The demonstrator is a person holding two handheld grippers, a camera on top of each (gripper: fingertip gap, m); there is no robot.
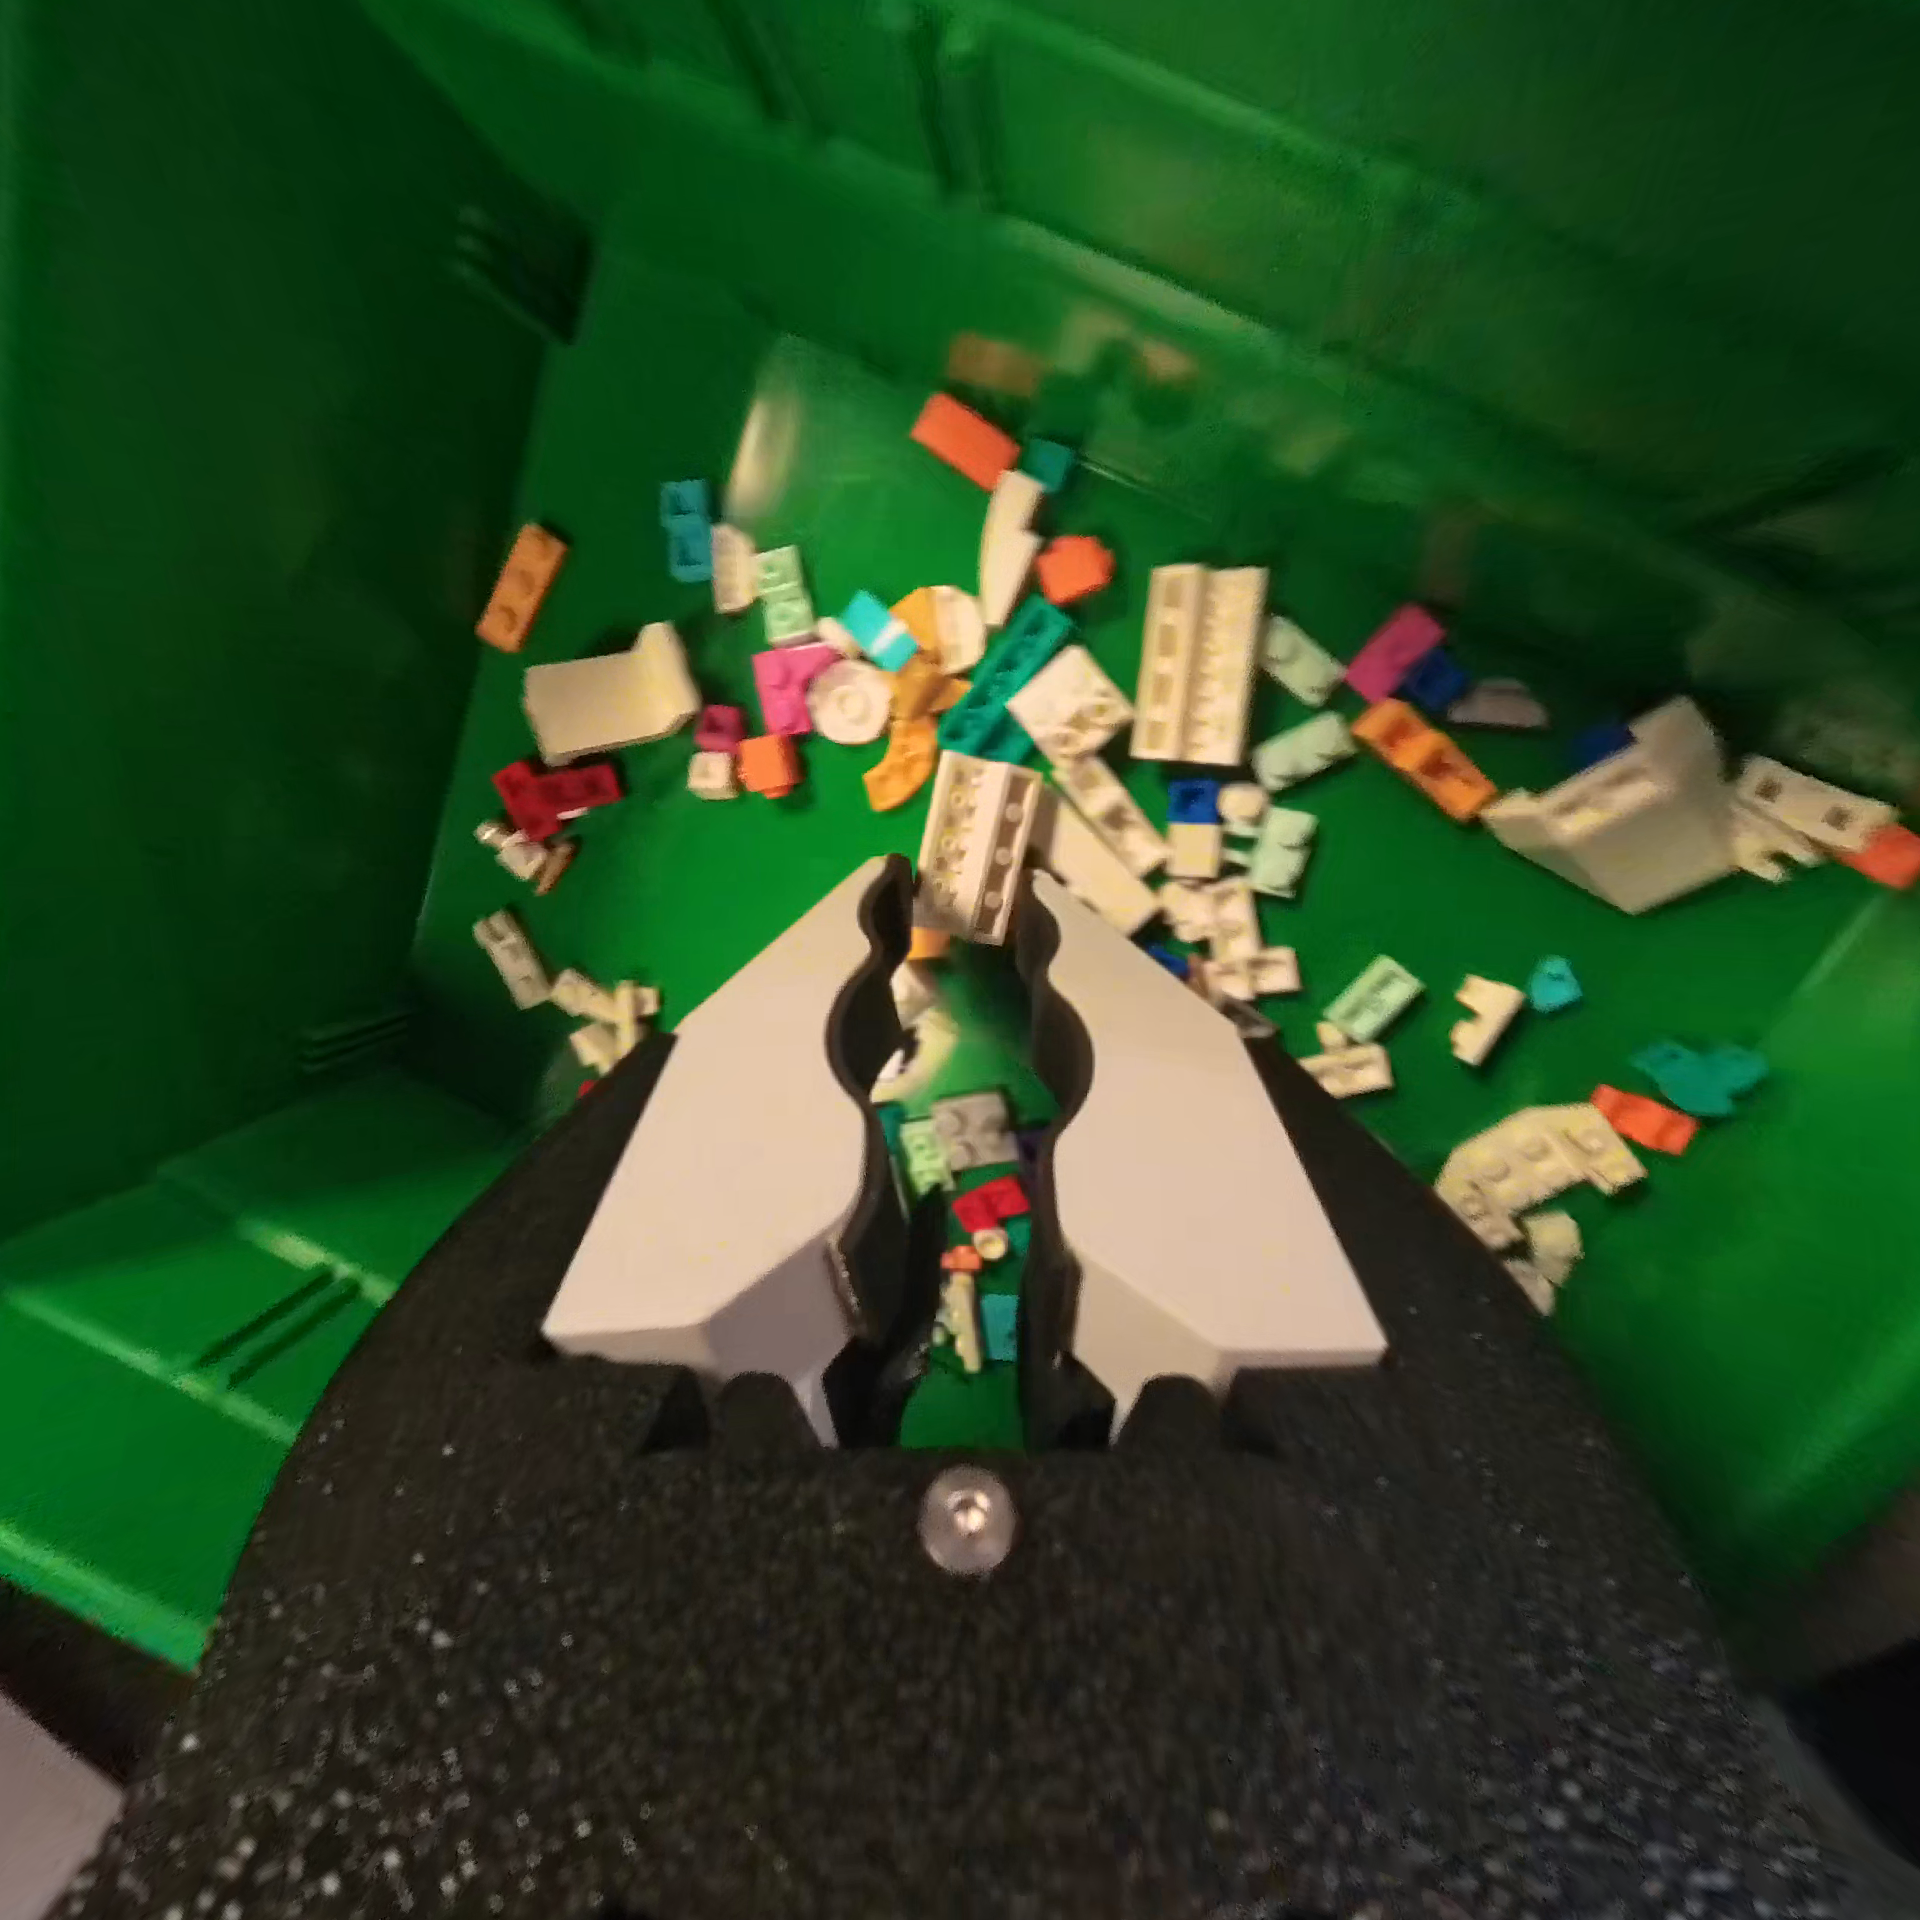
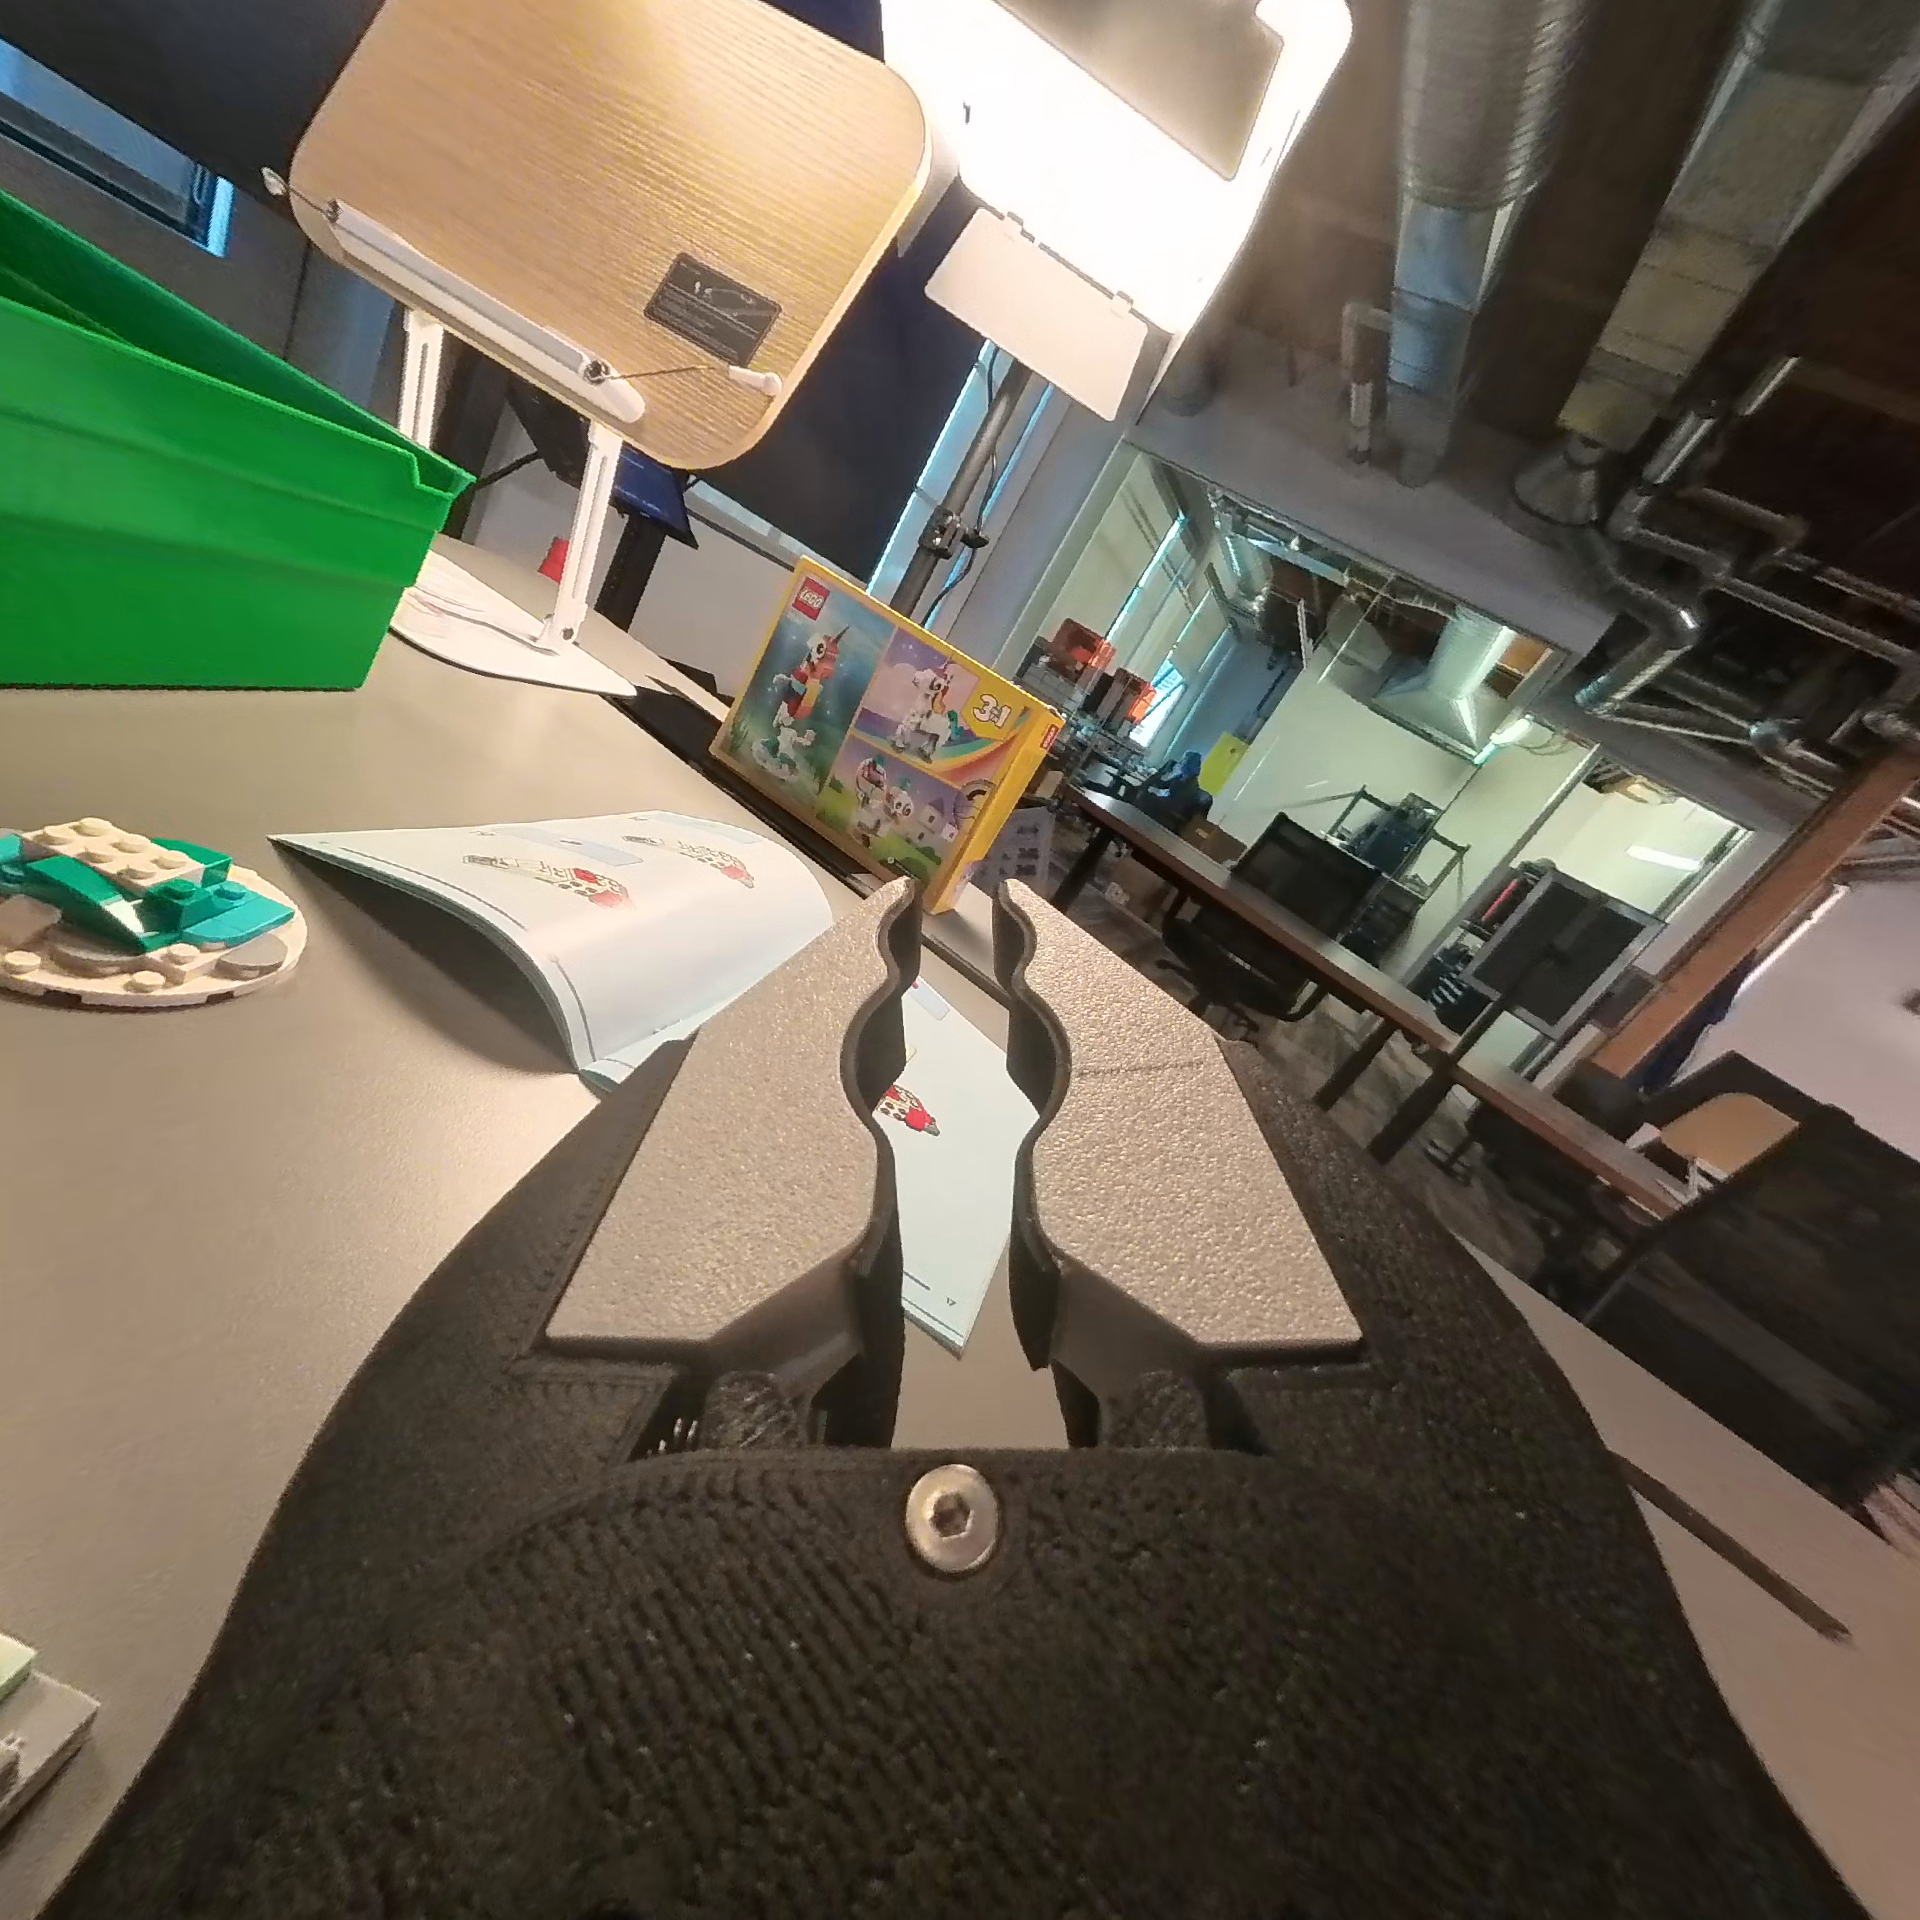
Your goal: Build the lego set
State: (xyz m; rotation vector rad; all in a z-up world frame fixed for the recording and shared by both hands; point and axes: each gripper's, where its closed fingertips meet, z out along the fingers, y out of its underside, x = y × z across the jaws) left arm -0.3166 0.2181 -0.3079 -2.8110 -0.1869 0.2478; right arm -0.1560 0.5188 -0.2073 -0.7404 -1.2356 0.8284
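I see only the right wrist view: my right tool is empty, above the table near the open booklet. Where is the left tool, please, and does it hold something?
Observer: The left tool is inside the green bin, and its tips close on a white brick.
Operator: Are there many pieces in the bin?
Observer: Yes, many loose pieces lie on its floor, for example an orange plate near the back wall.
Operator: Is there a big white part too?
Observer: Yes, a large white angled part lies at the right side of the floor.
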